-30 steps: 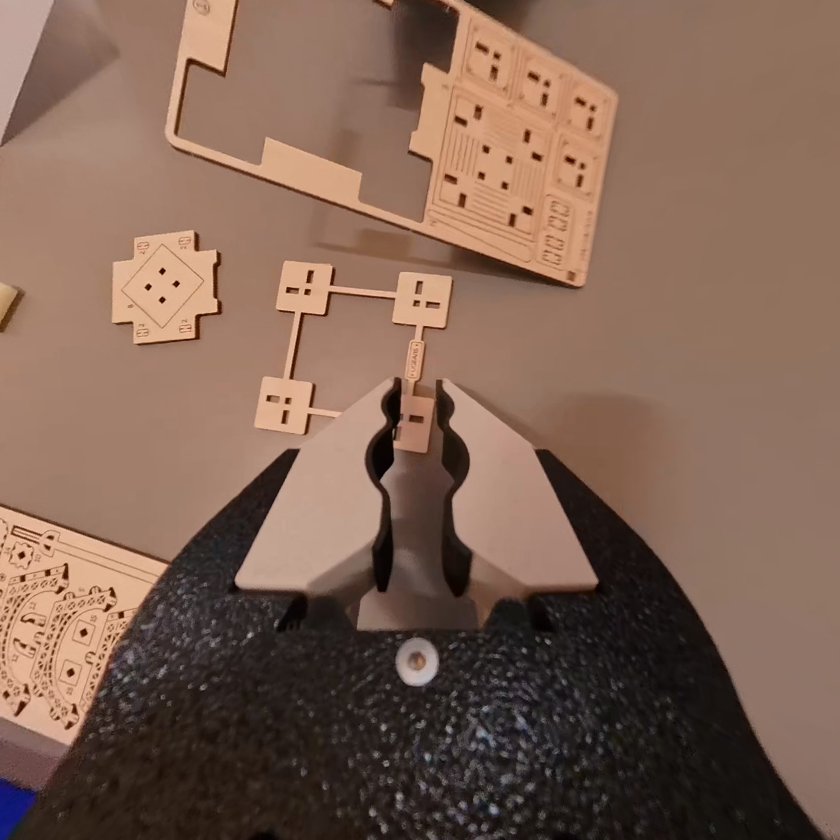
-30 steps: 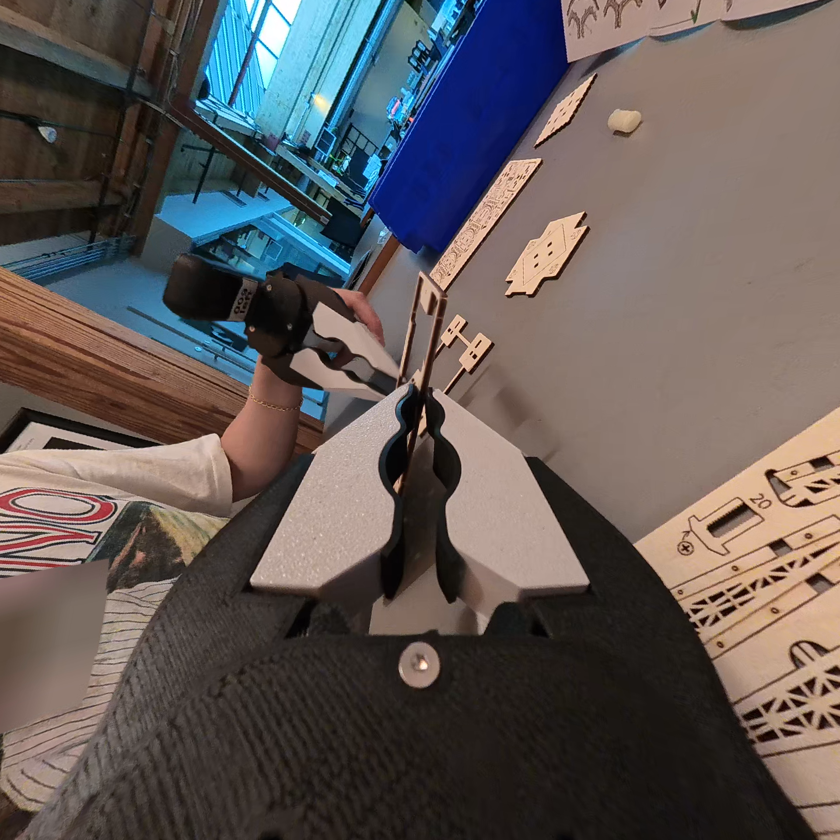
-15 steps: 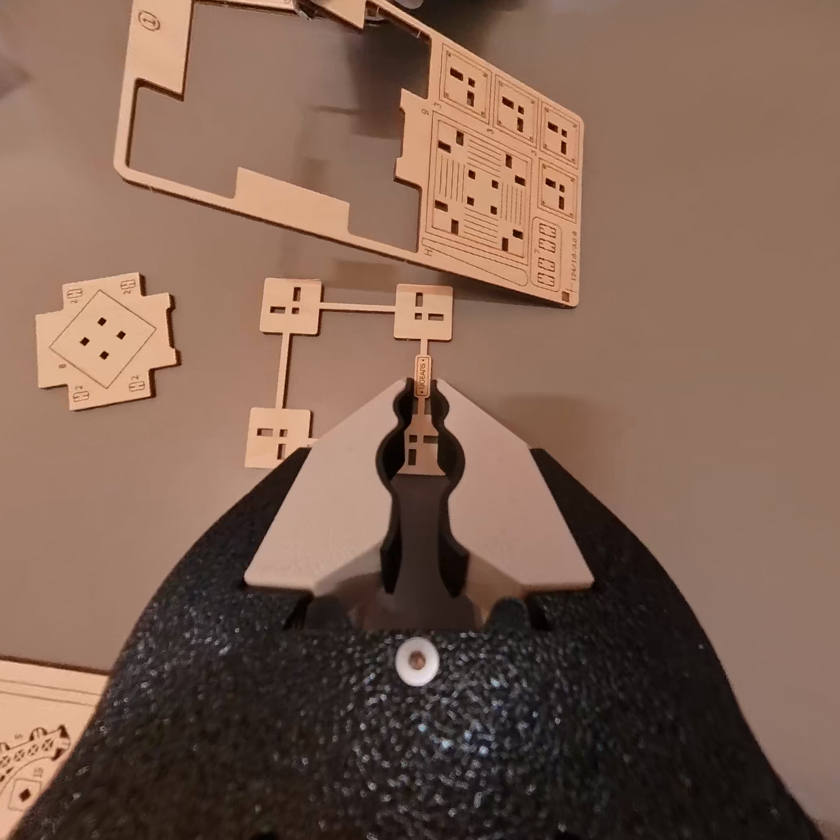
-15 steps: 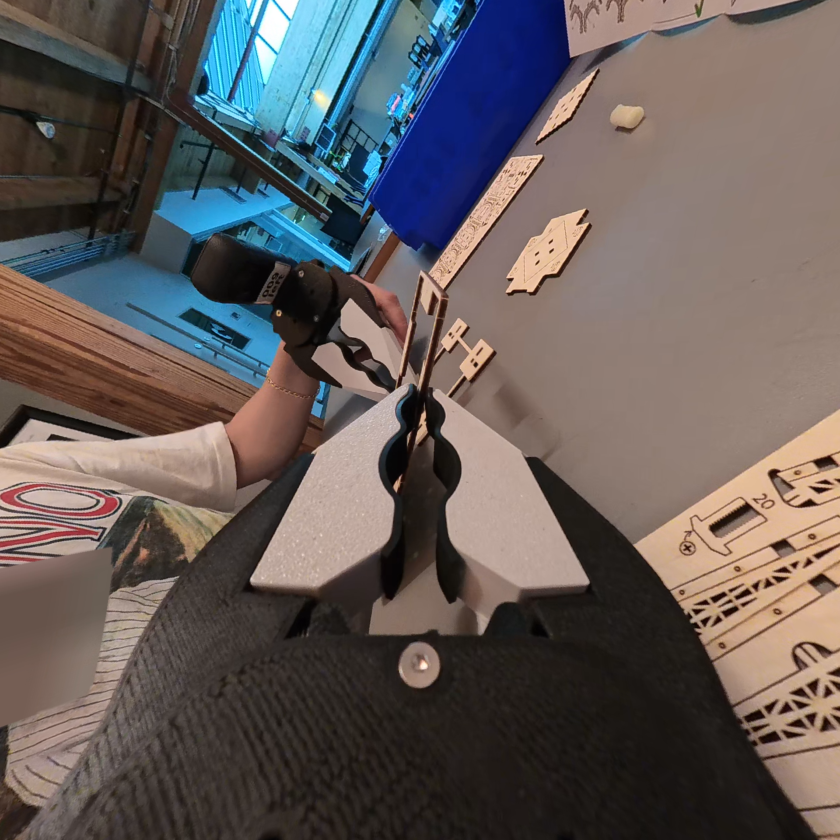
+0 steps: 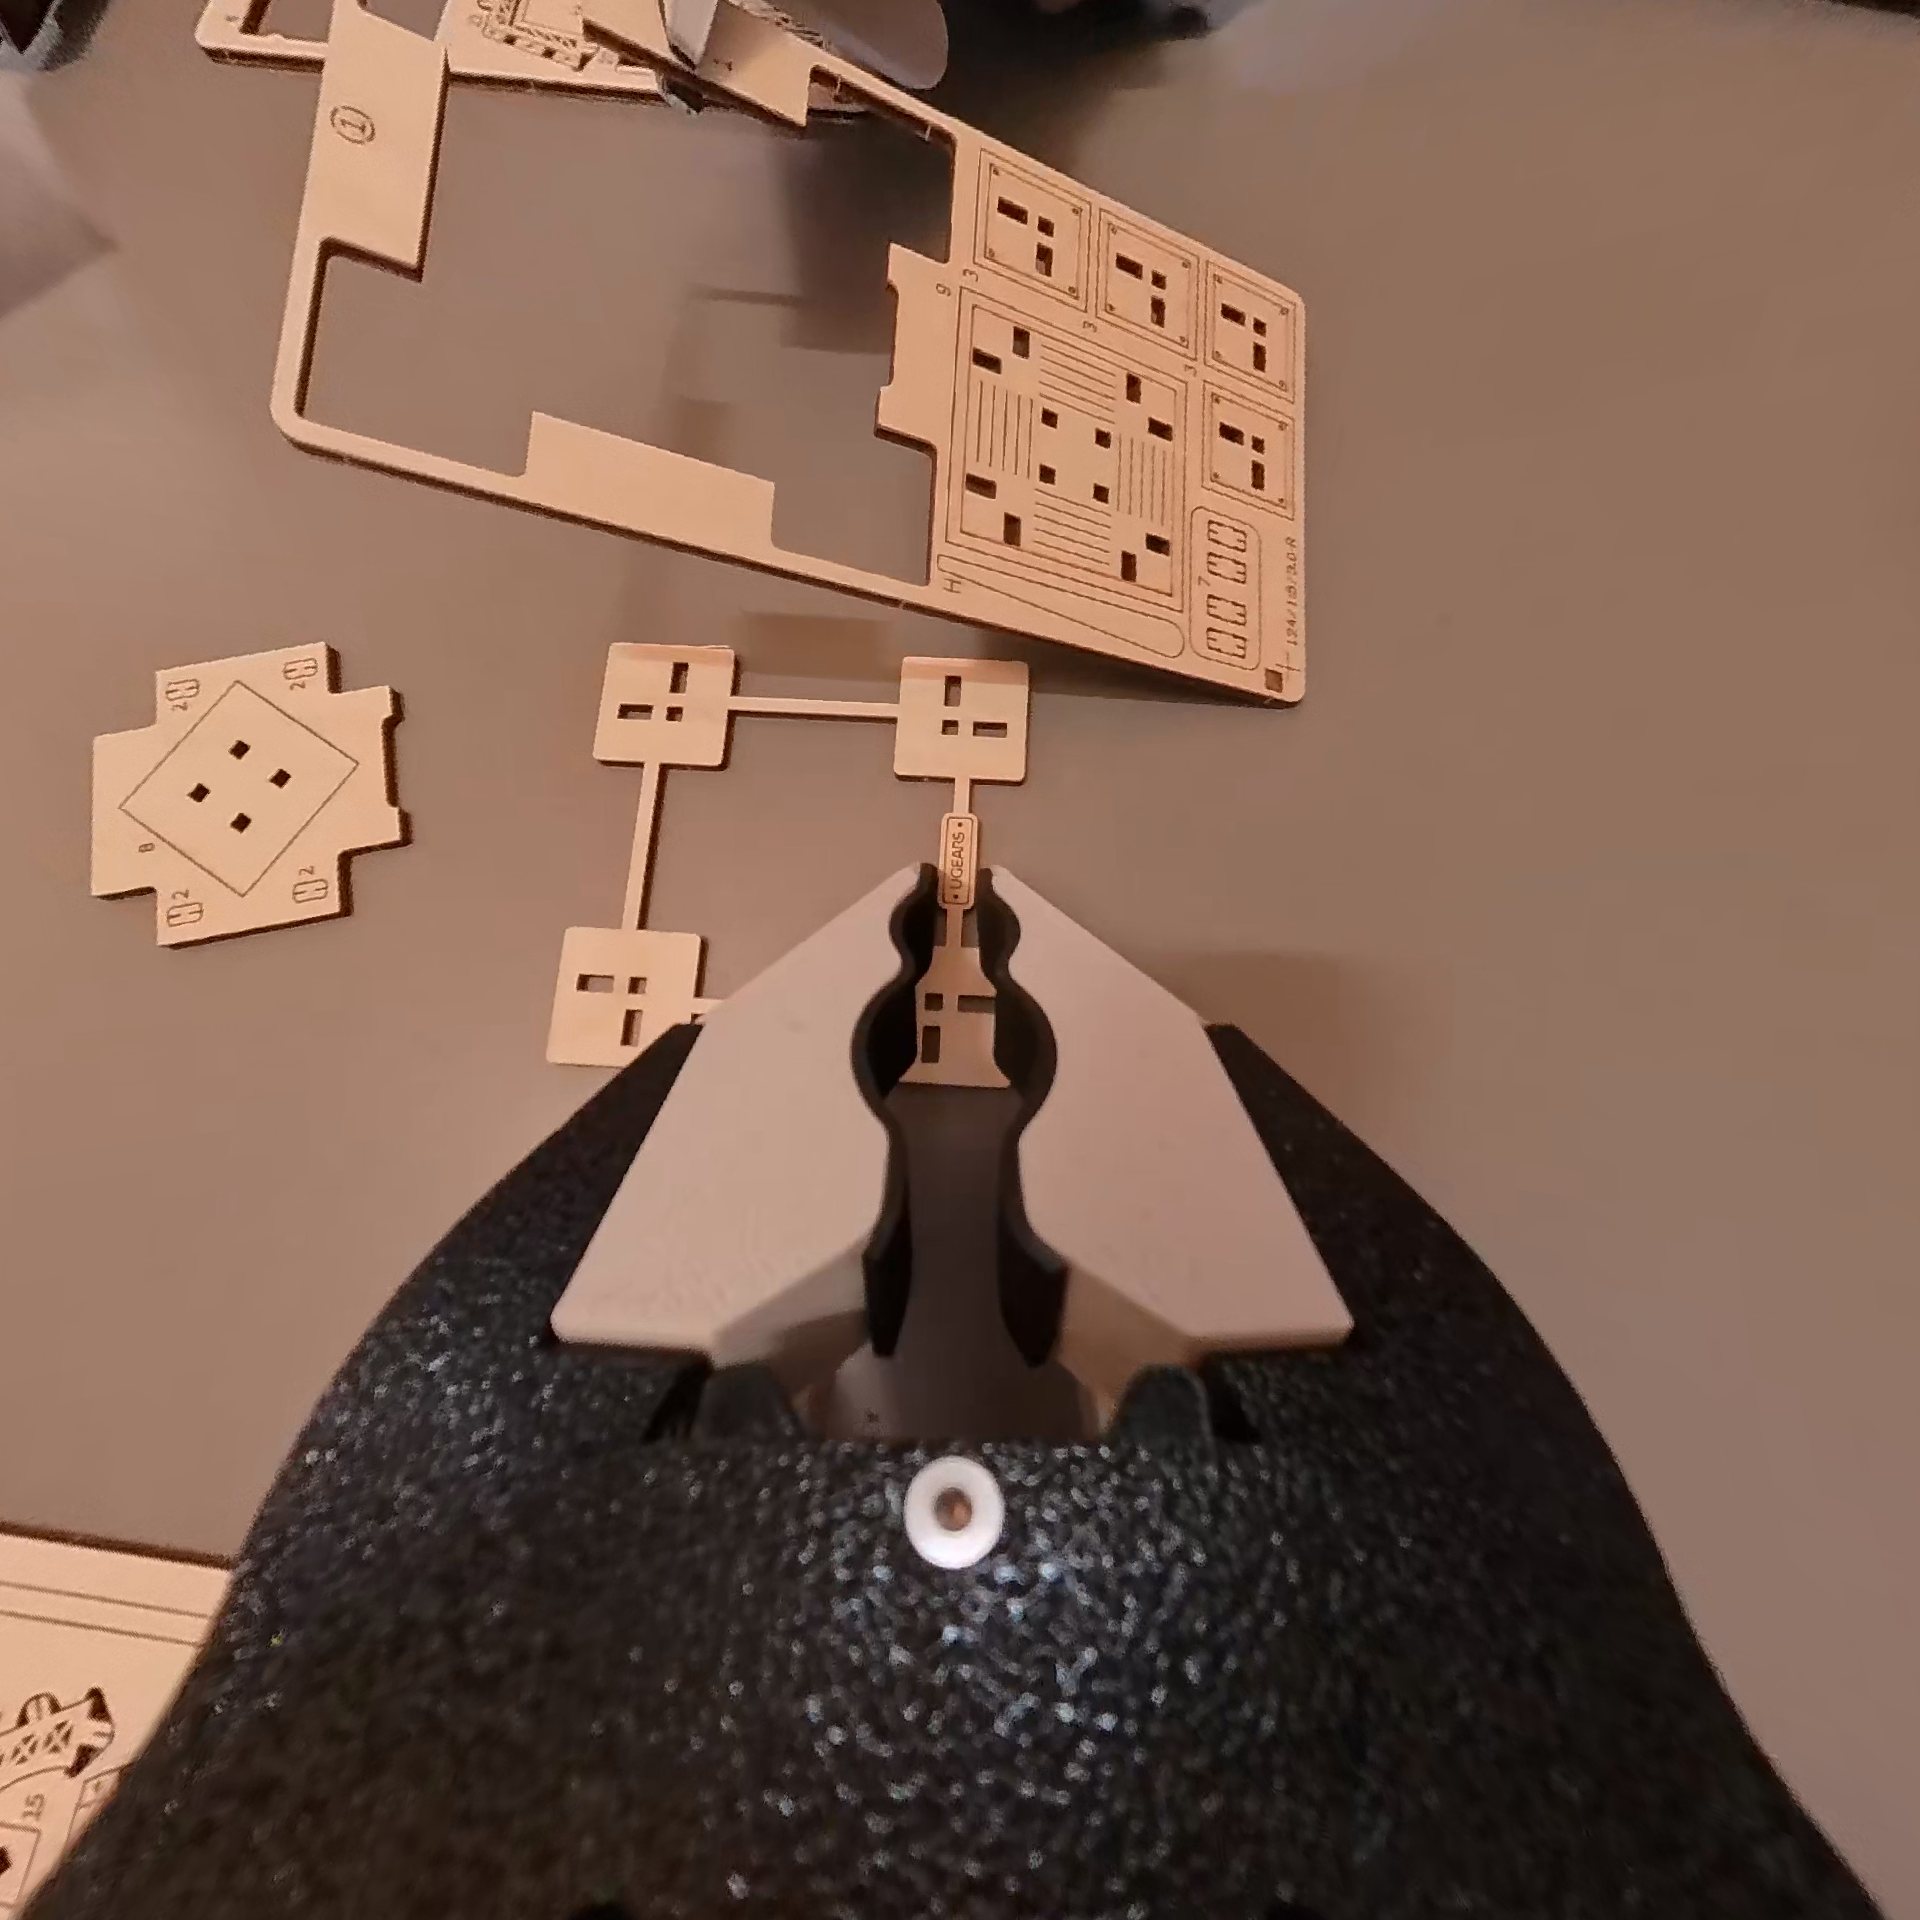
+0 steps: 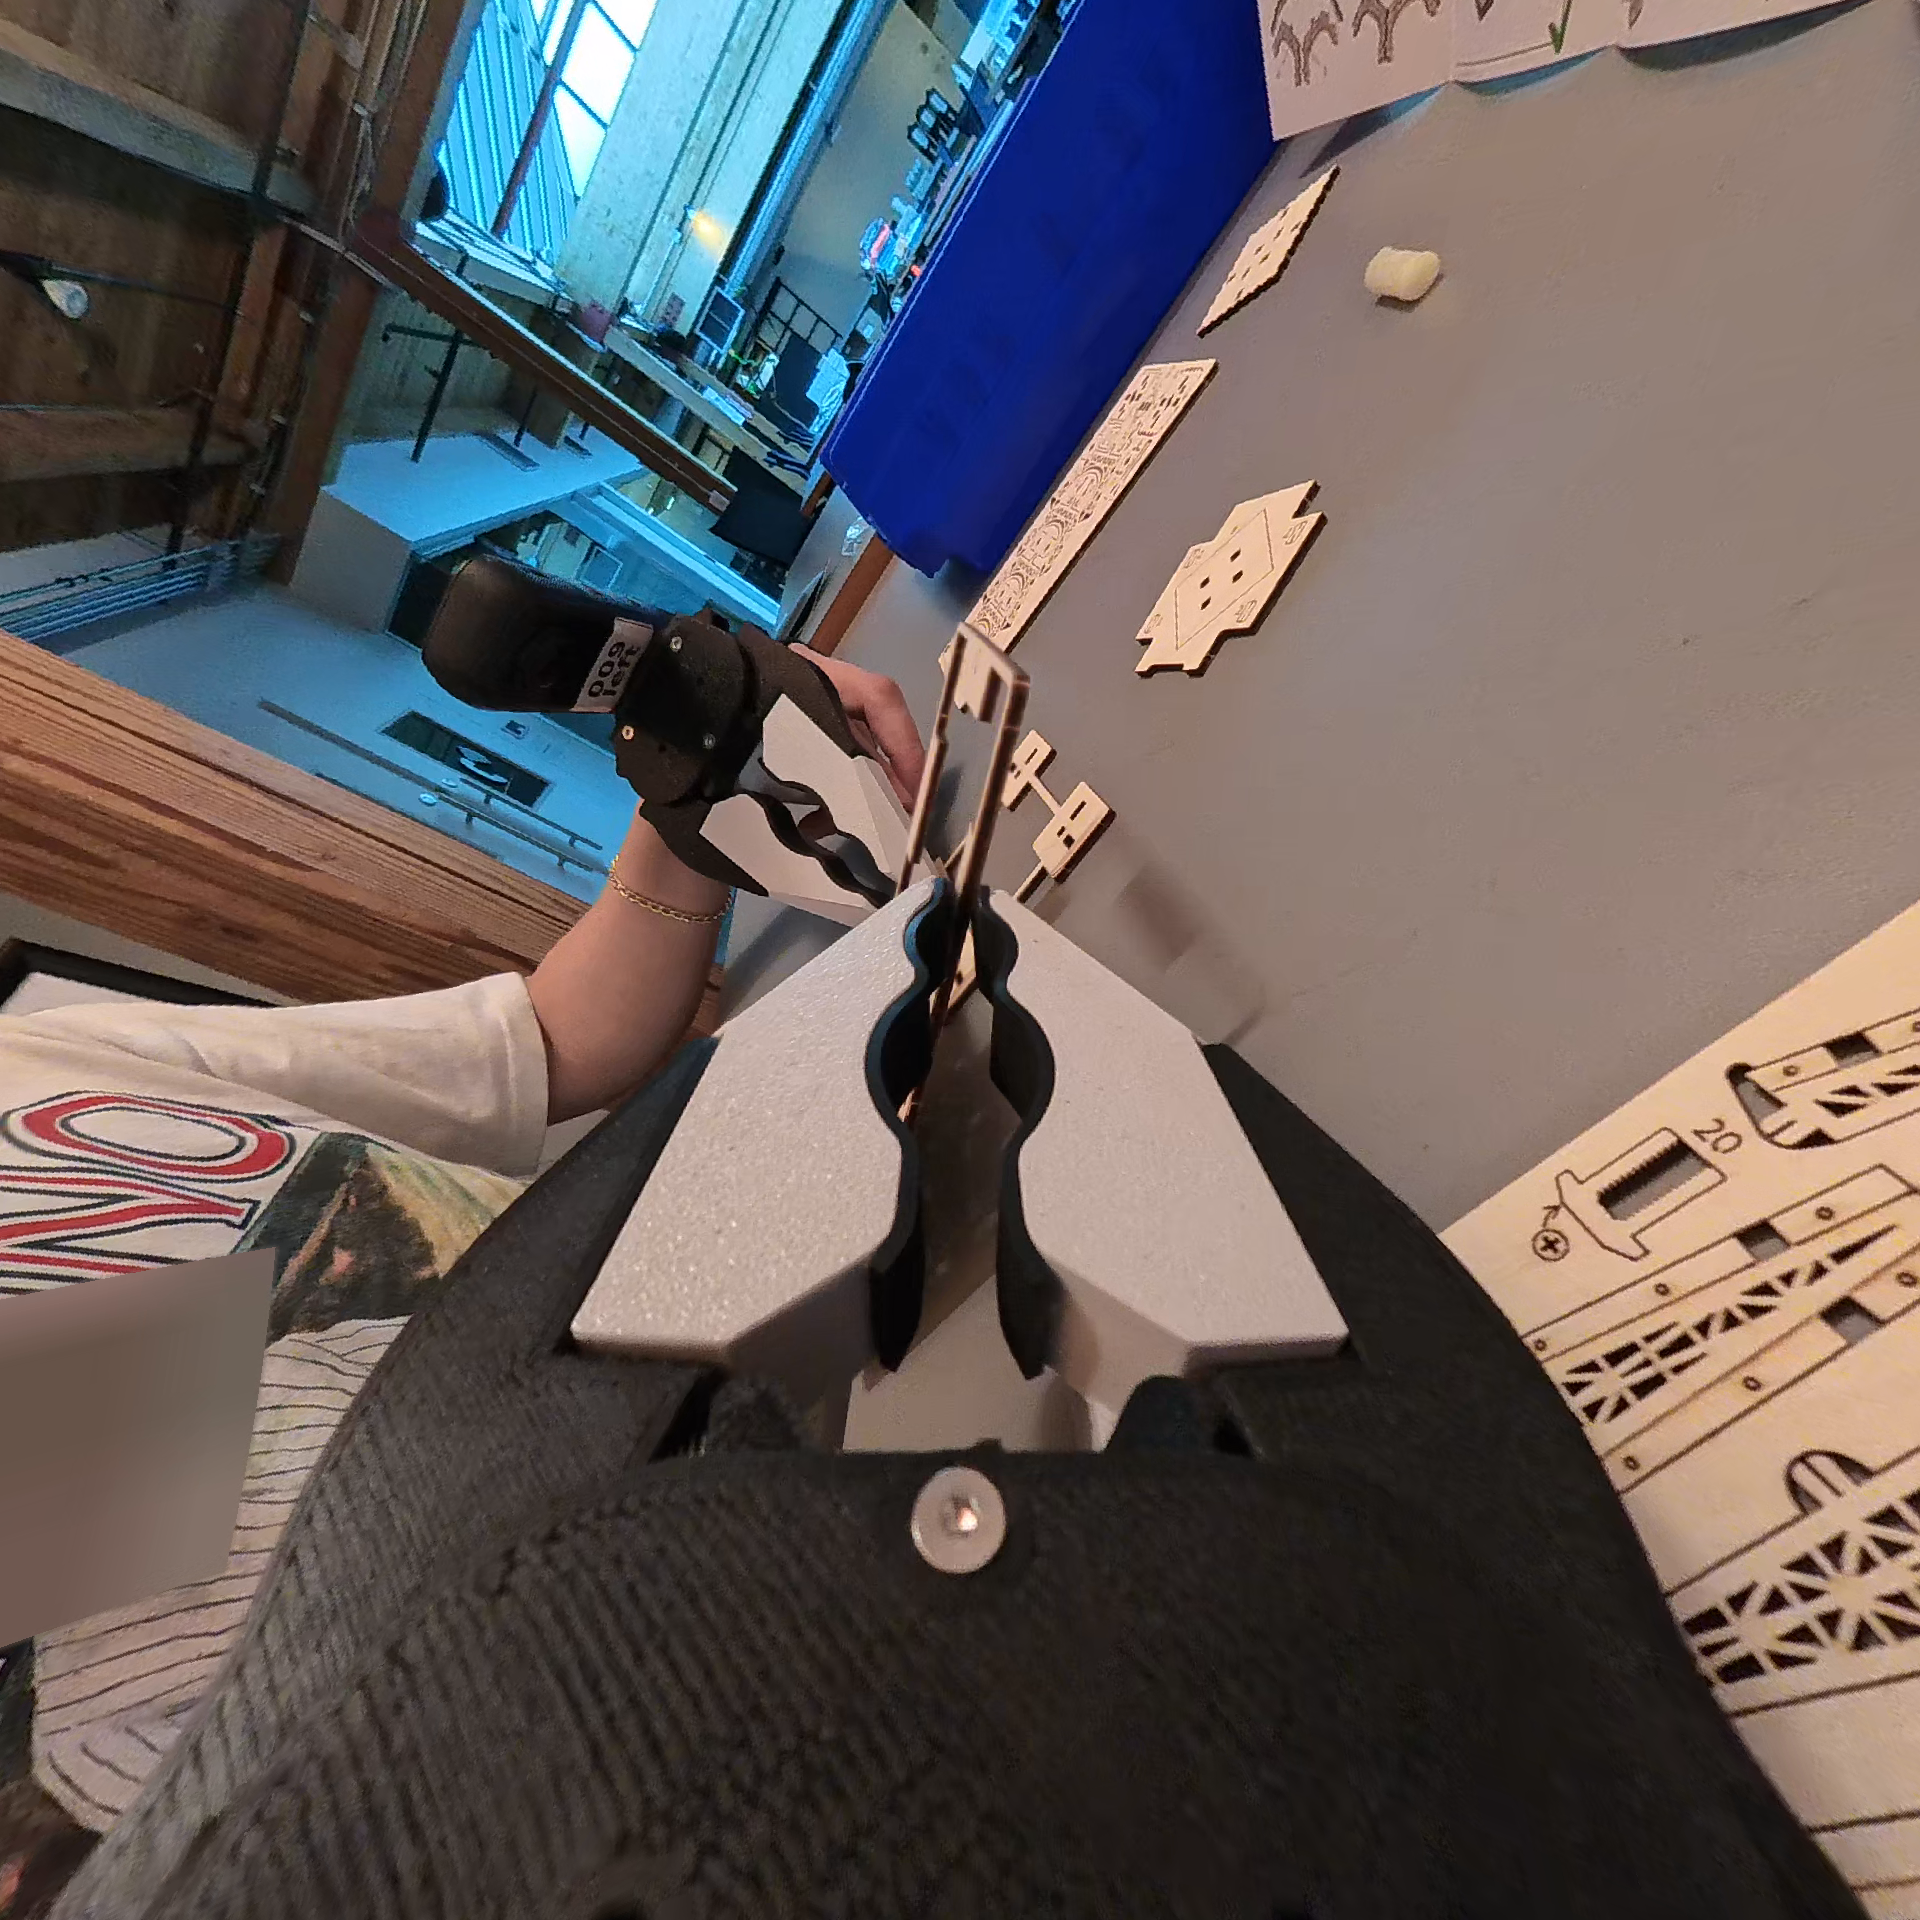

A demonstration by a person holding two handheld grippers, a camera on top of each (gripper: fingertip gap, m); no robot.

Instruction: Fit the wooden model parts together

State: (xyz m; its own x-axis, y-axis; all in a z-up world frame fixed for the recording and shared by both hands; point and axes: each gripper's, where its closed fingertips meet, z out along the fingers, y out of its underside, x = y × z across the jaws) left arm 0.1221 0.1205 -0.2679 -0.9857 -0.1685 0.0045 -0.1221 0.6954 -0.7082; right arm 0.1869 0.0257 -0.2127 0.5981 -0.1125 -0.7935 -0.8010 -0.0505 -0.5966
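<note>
A thin square wooden frame (image 5: pixel 665 712) with a slotted square at each corner lies on the grey table (image 5: pixel 1558 935). My left gripper (image 5: pixel 956 878) is closed around one corner of it. The frame's thin strip runs out between the tips, and the corner square sits in the hollow between the fingers. The frame also shows in the right wrist view (image 6: pixel 1075 831). My right gripper (image 6: pixel 961 904) is shut on a large cut-out wooden sheet (image 6: pixel 982 665) and holds it edge-on above the table. The sheet (image 5: pixel 1081 436) hangs just beyond the frame. A cross-shaped wooden part (image 5: pixel 244 795) lies to the left.
More laser-cut sheets lie at the near left (image 5: pixel 62 1704), beside my right gripper (image 6: pixel 1714 1351) and by a blue bin (image 6: pixel 1039 260). A small white lump (image 6: pixel 1403 272), another flat part (image 6: pixel 1268 249) and paper sheets (image 6: pixel 1455 52) lie farther off. A person's forearm (image 6: pixel 613 997) holds the left gripper. Tip to tip, the grippers are about 12 centimeters apart.
My left gripper's jaws narrowed around the frame's corner and lined up with its strip. The held sheet has shifted a little in the left wrist view. The right gripper has hardly moved.
</note>
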